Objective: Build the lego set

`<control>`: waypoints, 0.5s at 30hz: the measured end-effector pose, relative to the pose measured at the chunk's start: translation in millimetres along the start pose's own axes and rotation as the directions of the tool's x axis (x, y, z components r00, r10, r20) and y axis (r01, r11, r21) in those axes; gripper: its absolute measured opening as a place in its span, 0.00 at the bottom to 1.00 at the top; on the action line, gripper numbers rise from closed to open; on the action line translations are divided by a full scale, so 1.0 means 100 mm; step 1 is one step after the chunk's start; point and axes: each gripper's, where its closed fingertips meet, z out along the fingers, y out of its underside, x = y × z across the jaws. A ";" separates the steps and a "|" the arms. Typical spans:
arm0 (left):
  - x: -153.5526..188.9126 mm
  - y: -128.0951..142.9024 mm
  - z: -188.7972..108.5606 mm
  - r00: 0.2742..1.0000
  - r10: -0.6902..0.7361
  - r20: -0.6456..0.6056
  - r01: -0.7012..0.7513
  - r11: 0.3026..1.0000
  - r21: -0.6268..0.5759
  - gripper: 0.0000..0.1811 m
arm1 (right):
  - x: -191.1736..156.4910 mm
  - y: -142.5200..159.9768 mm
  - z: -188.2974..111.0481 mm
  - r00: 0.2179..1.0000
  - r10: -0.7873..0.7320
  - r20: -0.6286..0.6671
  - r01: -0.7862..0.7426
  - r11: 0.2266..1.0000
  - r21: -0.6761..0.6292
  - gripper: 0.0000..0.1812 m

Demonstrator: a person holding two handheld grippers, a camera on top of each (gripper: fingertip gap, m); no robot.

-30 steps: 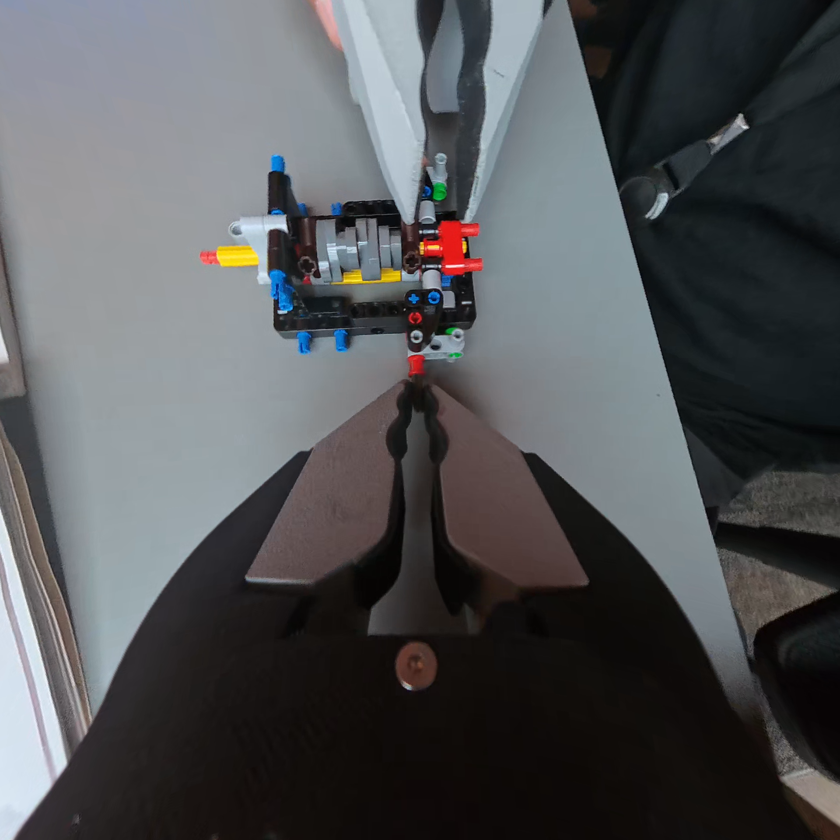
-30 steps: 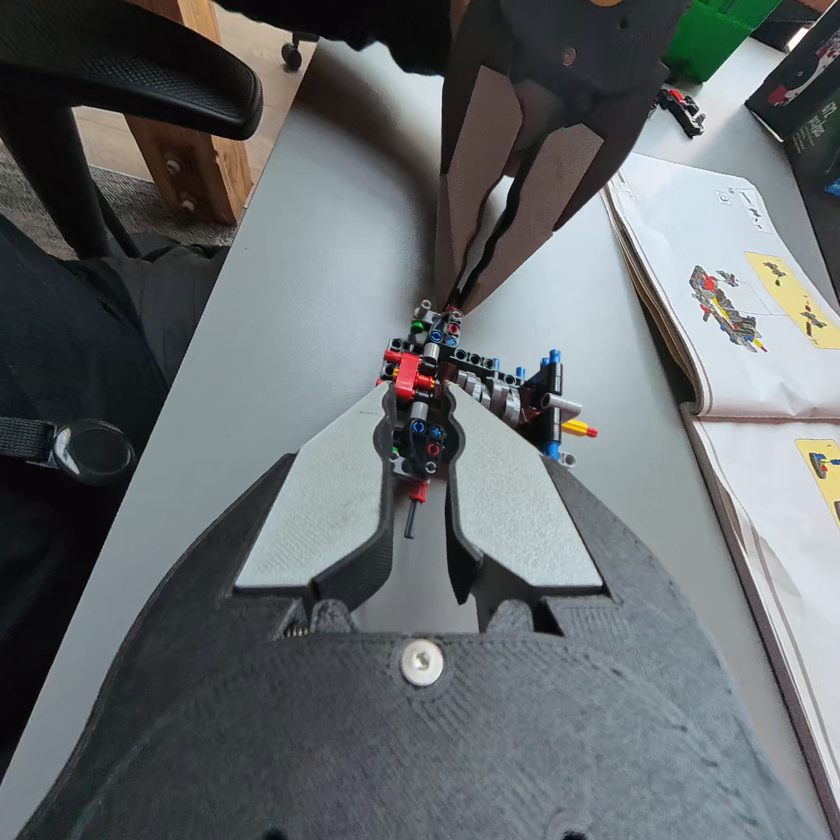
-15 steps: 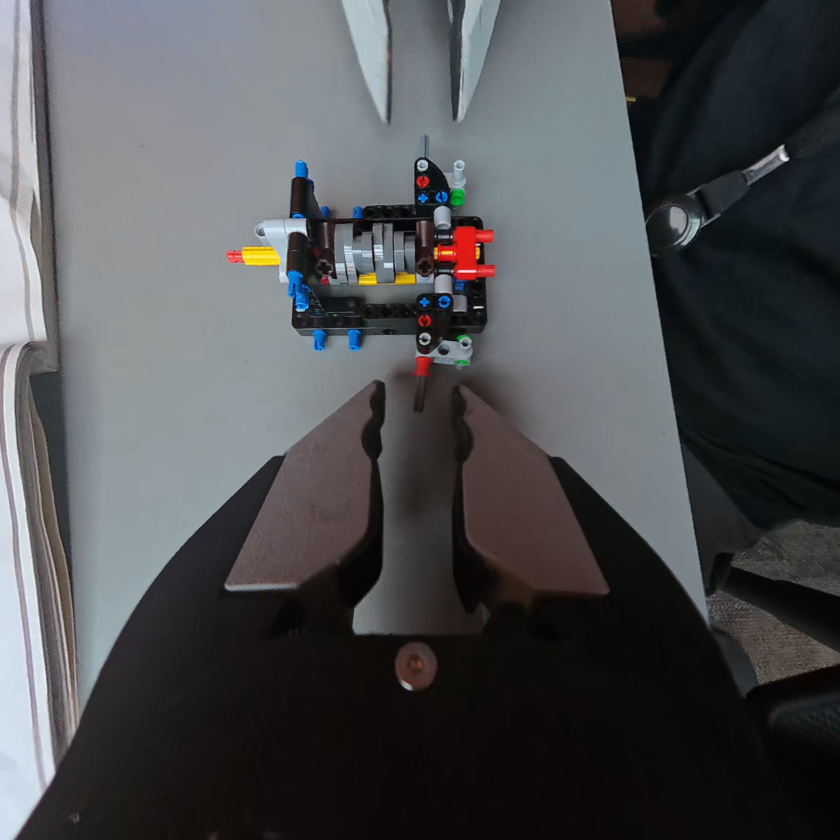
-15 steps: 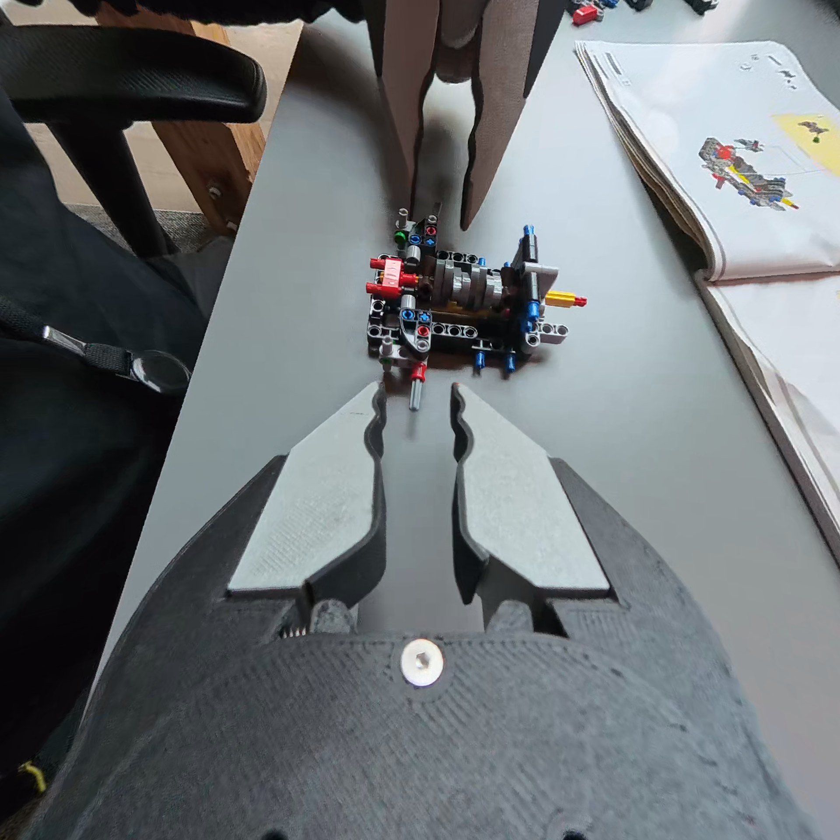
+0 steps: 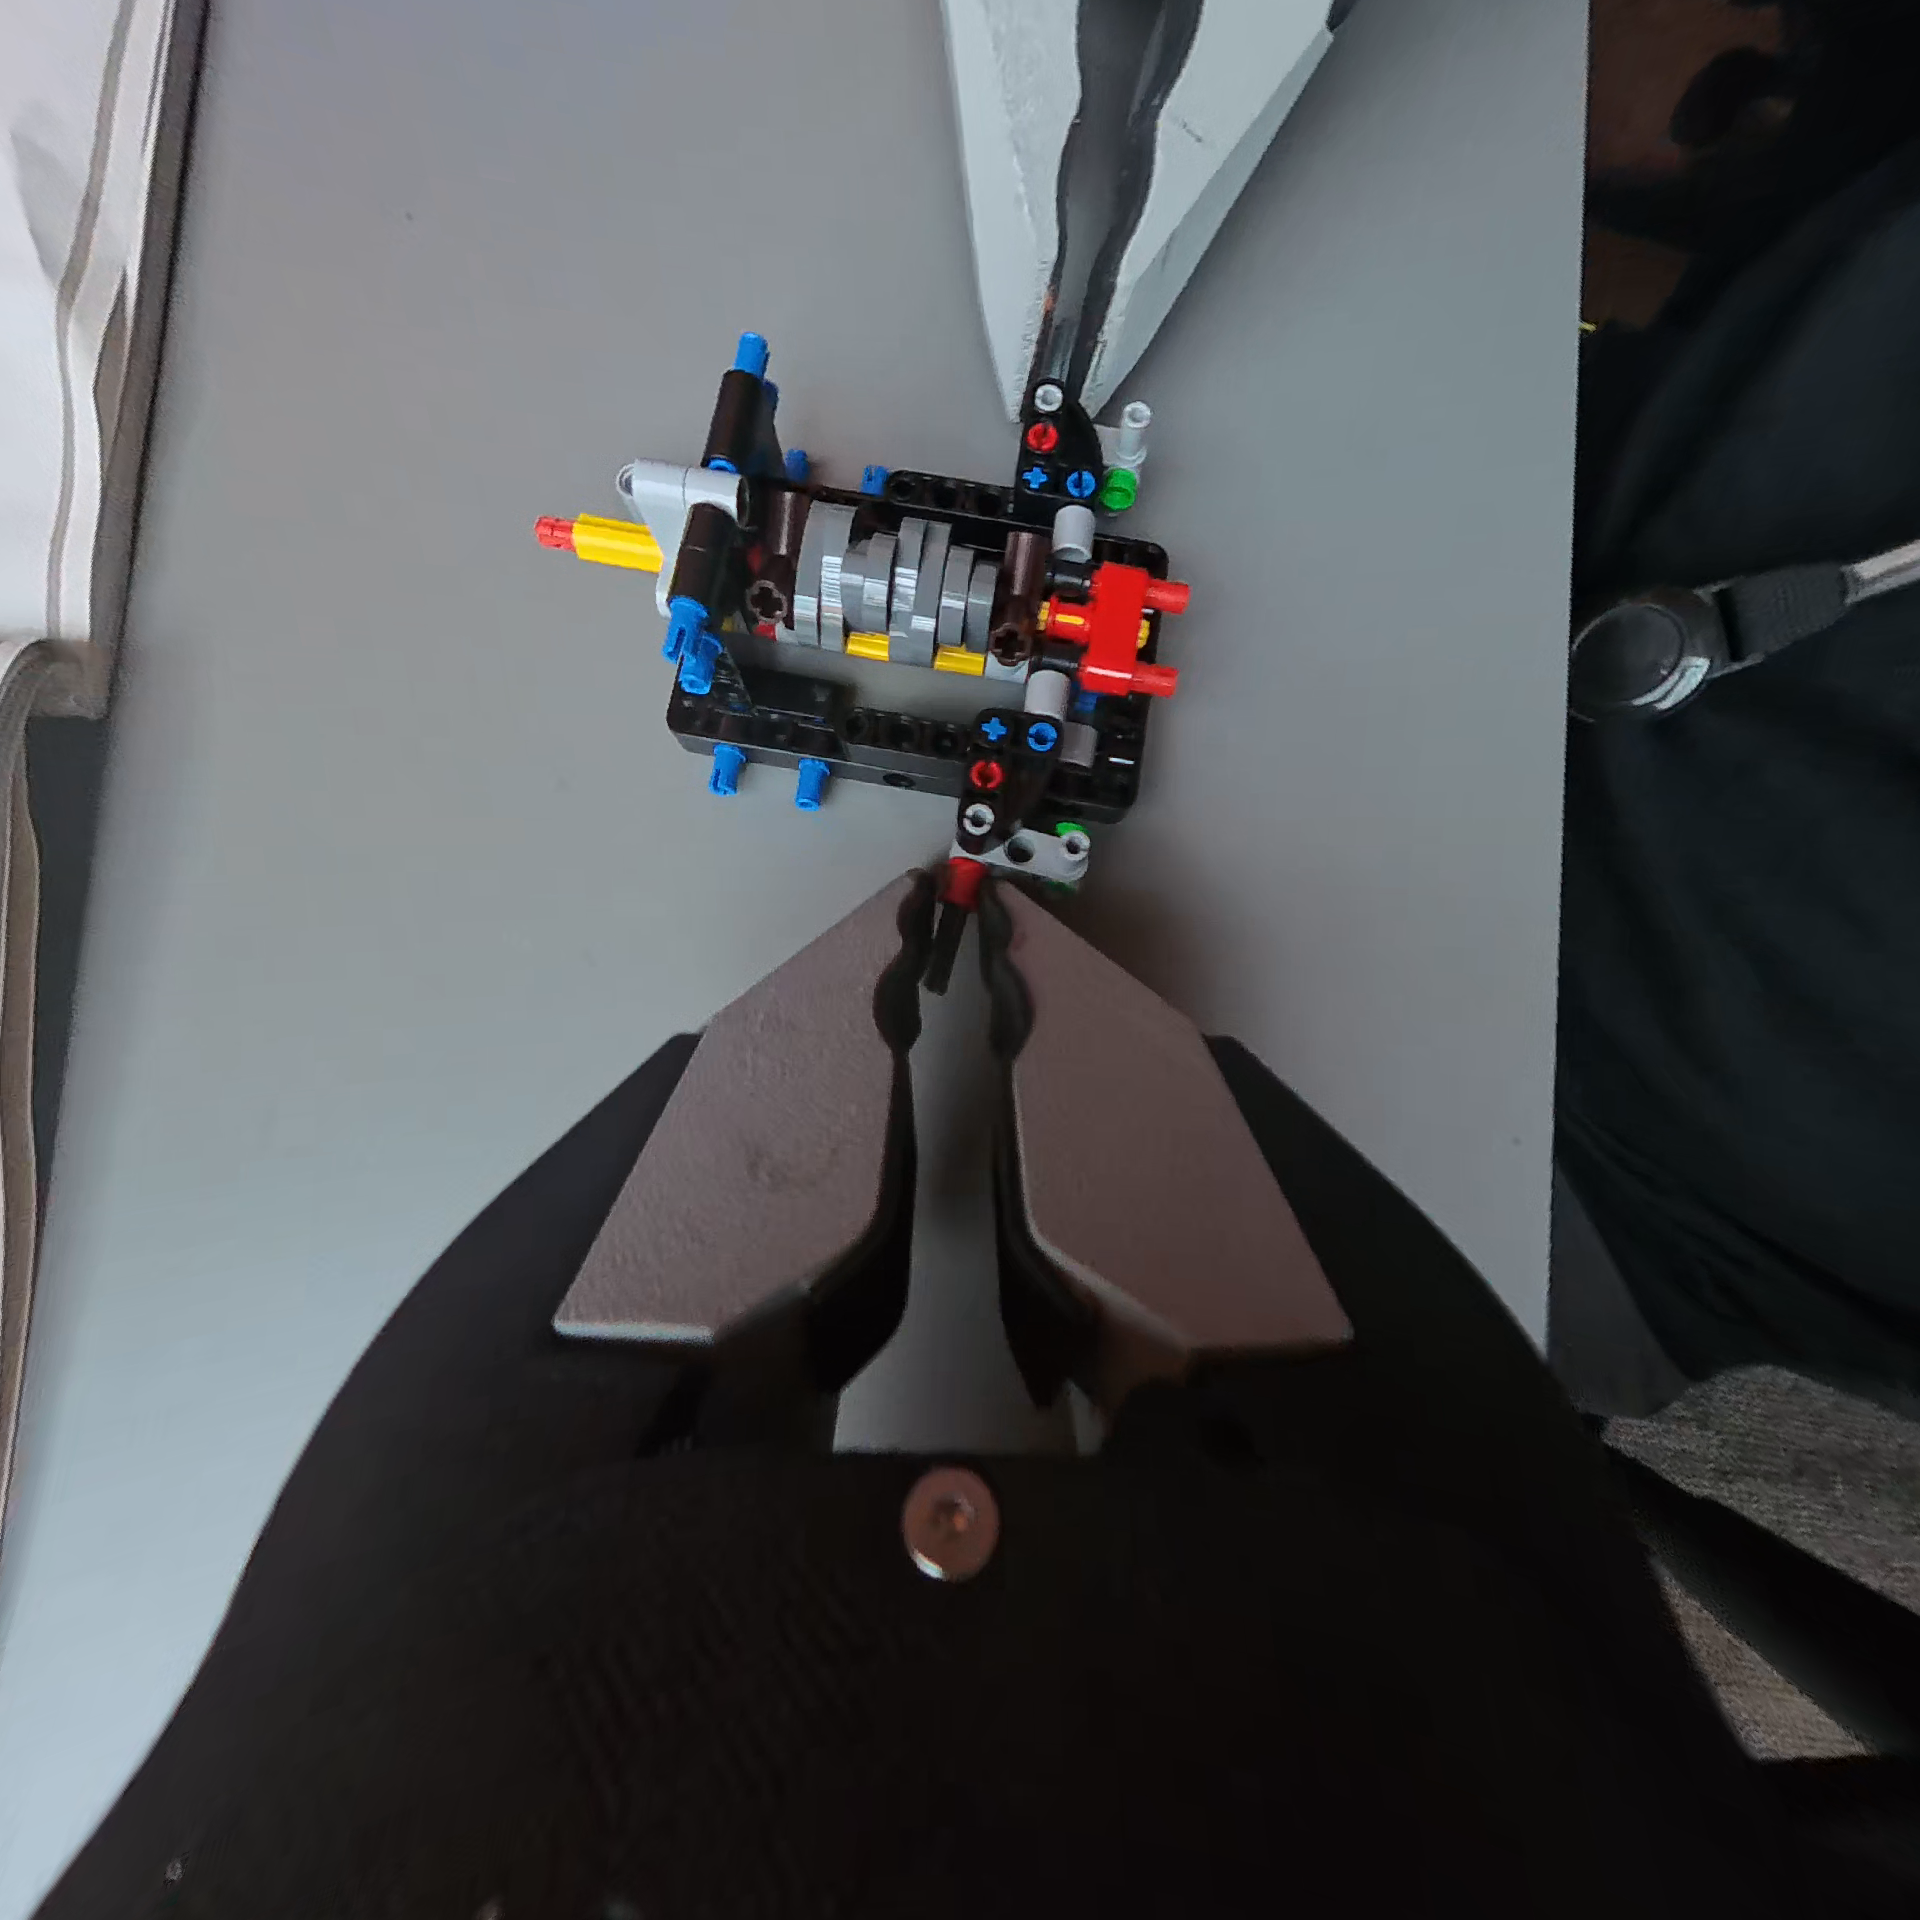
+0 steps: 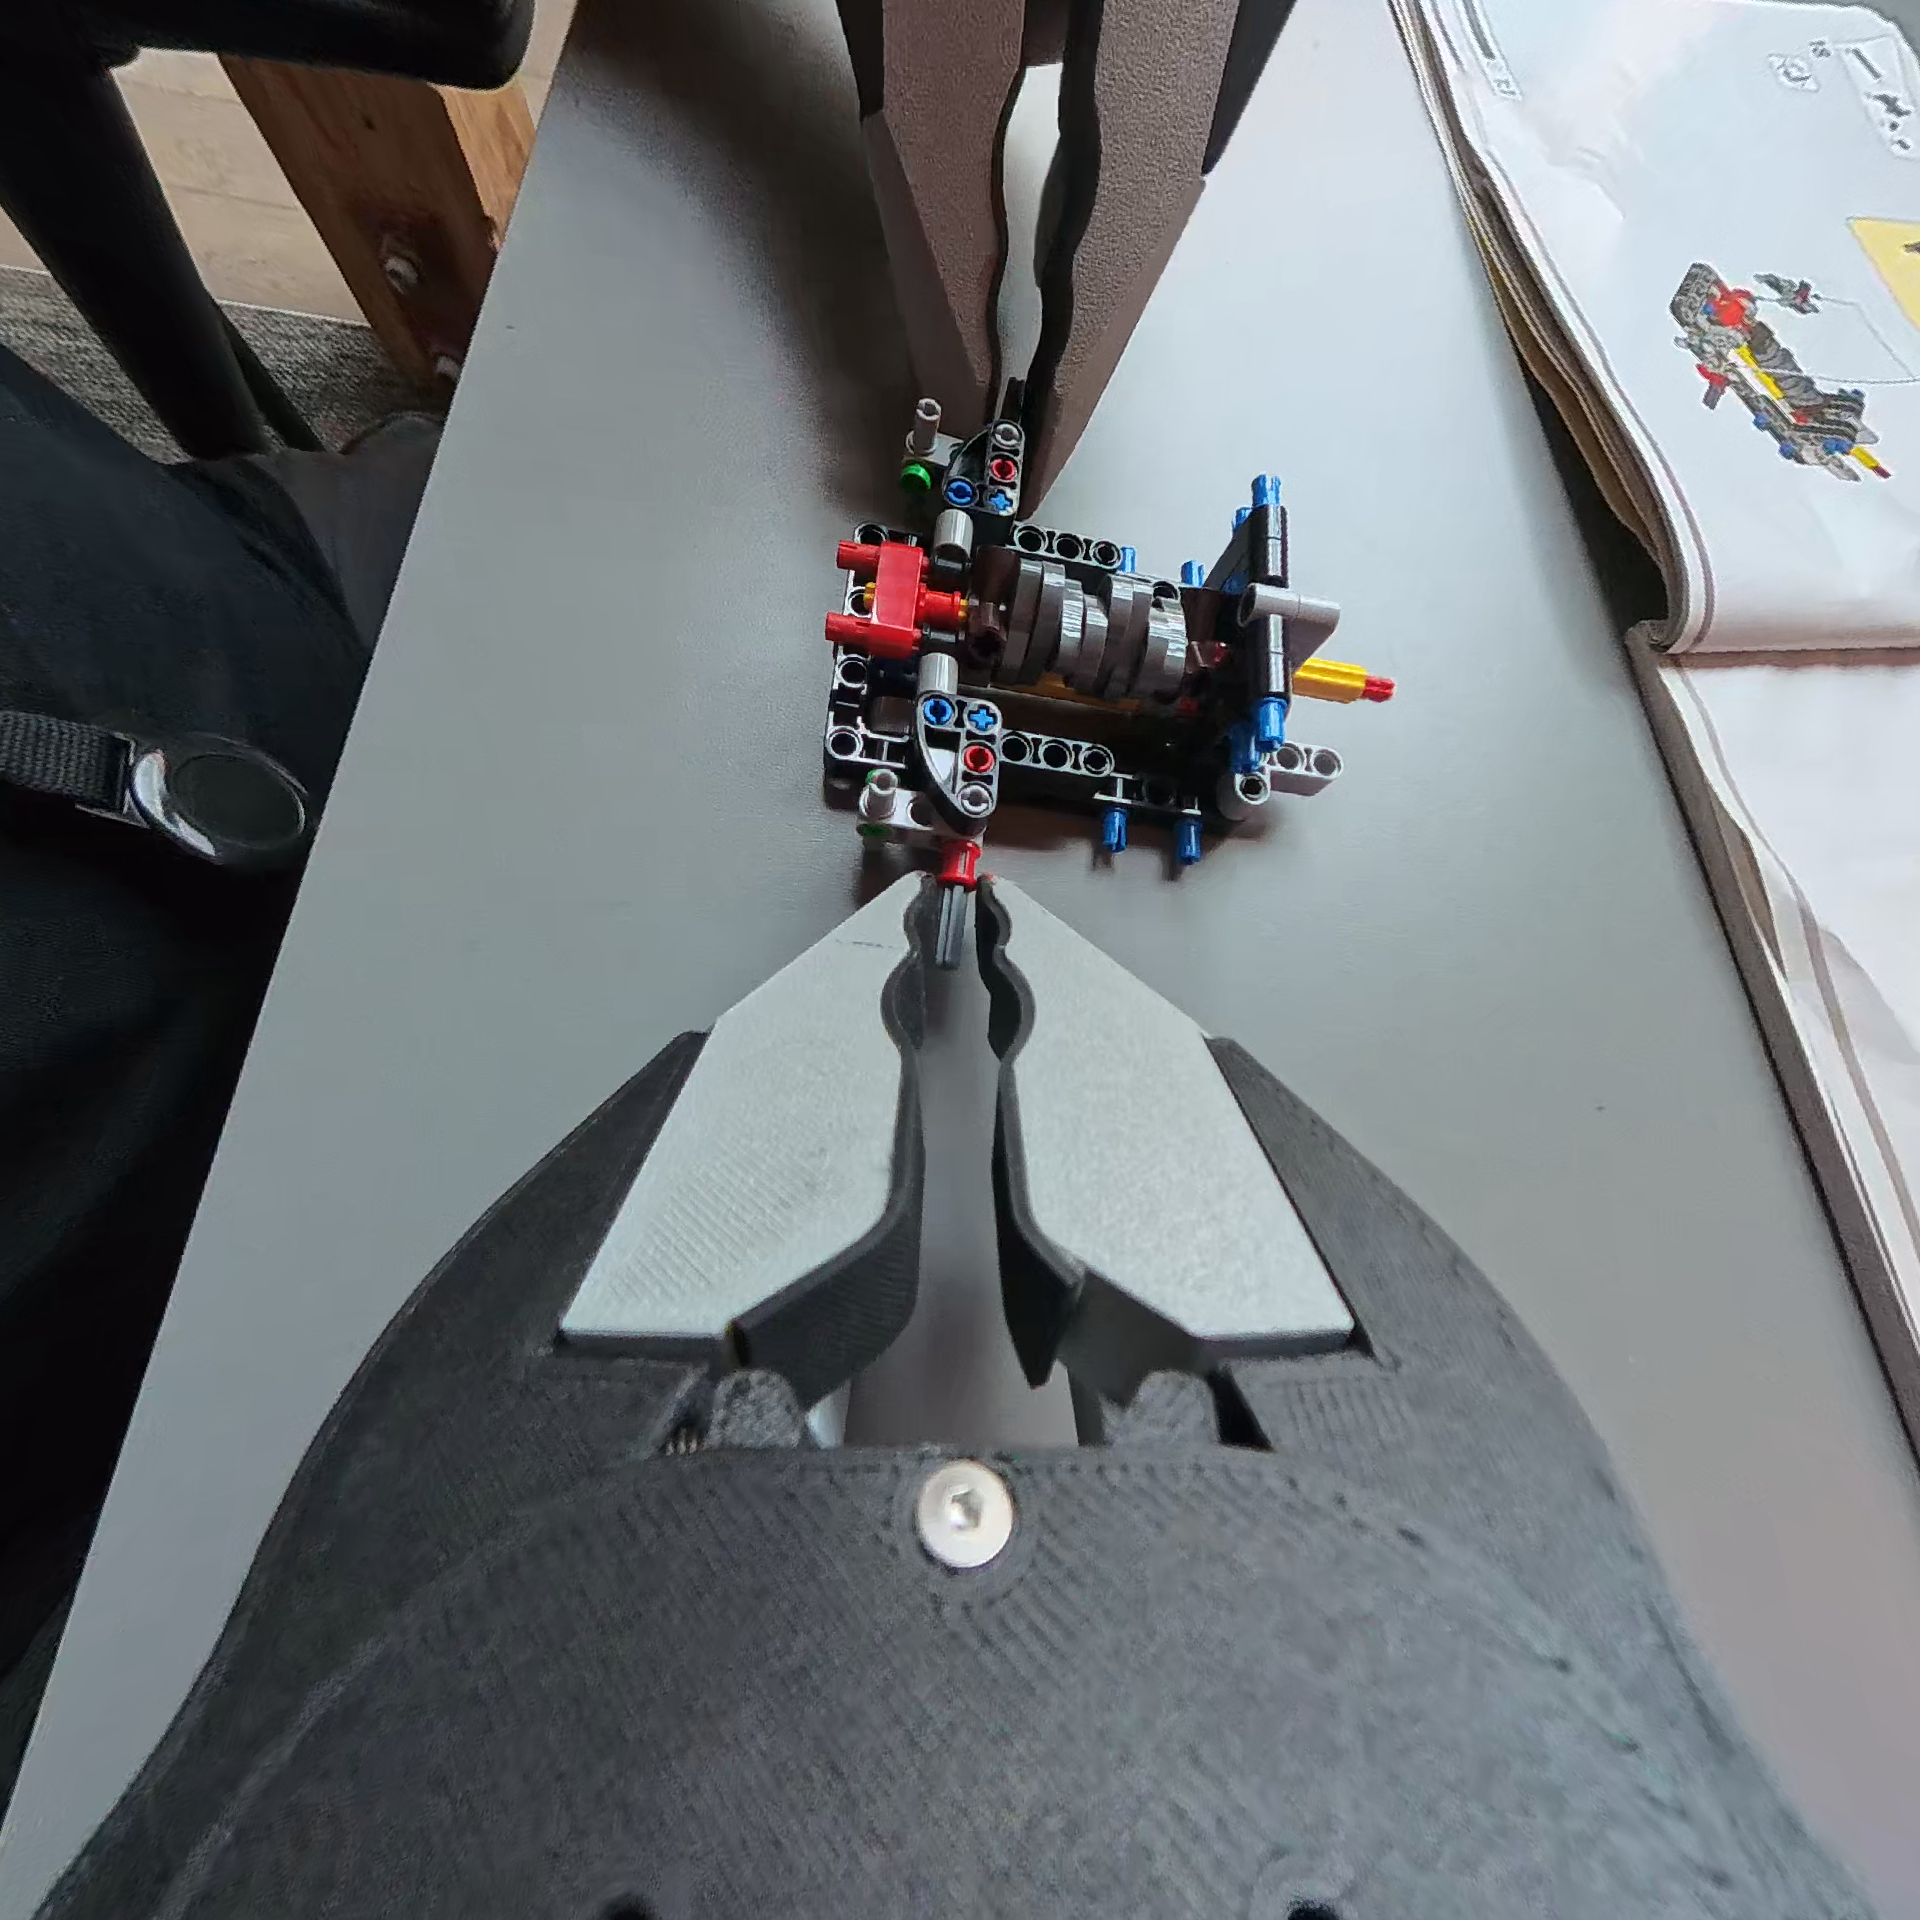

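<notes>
**Two claws, one axle line**

The lego assembly (image 5: 914, 613) sits flat on the grey desk (image 5: 364, 935), close to the edge nearest the seated person. An open instruction booklet (image 6: 1714, 343) lies along the opposite edge. The build's long axis runs across both wrist views, from the red connector (image 5: 1117, 629) at one end to the yellow axle (image 5: 613, 542) at the other.

What matters for the next move is the thin dark axle (image 5: 943, 951) that pokes out of the frame at right angles to that long axis, through a red bush (image 5: 964, 881). In the left wrist view it points straight back into the left claw (image 5: 951, 914), whose fingers are nearly together around it — clenched on the axle, as far as the view shows. The right claw (image 6: 961, 914) faces the build from the opposite side and is closed down likewise on the matching axle stub (image 6: 951, 930) there, just beyond its own red bush (image 6: 958, 862).

So each claw lies dead in line with its axle and about equally near the frame — neither arm has the advantage. My judgement: any push or pull should follow that axle line squarely, since a sideways force could skid the light frame across the desk.
</notes>
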 end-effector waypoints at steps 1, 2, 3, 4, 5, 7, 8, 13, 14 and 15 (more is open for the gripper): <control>-0.02 0.00 0.00 0.999 -0.026 0.025 0.026 1.000 -0.006 0.03 | 0.00 0.00 0.00 1.000 0.001 0.000 -0.001 1.000 0.002 0.02; -0.04 0.00 -0.01 0.997 -0.058 0.043 0.059 0.998 -0.015 0.04 | 0.00 0.00 0.01 1.000 0.003 0.000 -0.003 1.000 0.002 0.02; -0.02 0.01 -0.01 0.996 -0.071 0.045 0.072 0.997 -0.024 0.05 | 0.00 0.00 0.01 1.000 0.004 0.001 -0.004 1.000 0.000 0.02; -0.02 0.02 -0.02 0.996 -0.063 0.061 0.065 0.997 -0.030 0.06 | 0.01 0.00 0.00 1.000 0.004 0.001 -0.004 1.000 0.000 0.02; -0.06 0.04 -0.04 0.993 -0.058 0.102 0.062 0.997 -0.039 0.07 | 0.01 0.01 -0.02 1.000 0.004 -0.003 -0.004 1.000 -0.003 0.05; -0.10 0.09 -0.11 0.988 -0.070 0.137 0.079 0.995 -0.060 0.20 | 0.06 0.06 -0.14 1.000 0.020 -0.014 -0.020 1.000 -0.004 0.09; -0.12 0.10 -0.17 0.986 -0.080 0.144 0.089 0.994 -0.059 0.23 | 0.12 0.09 -0.24 0.999 0.039 -0.028 -0.039 0.999 0.008 0.12; -0.49 -0.37 -0.55 0.963 -0.101 0.251 0.091 0.995 0.051 0.22 | 0.88 0.45 -0.90 0.906 0.311 -0.286 -0.297 0.950 0.094 0.23; -0.67 -0.55 -0.52 0.949 -0.090 0.301 0.081 0.996 0.041 0.23 | 1.05 0.51 -0.99 0.871 0.365 -0.329 -0.346 0.931 0.117 0.28; -0.86 -0.70 -0.46 0.935 -0.071 0.348 0.075 0.997 0.002 0.28 | 1.20 0.52 -1.03 0.847 0.411 -0.337 -0.388 0.912 0.137 0.32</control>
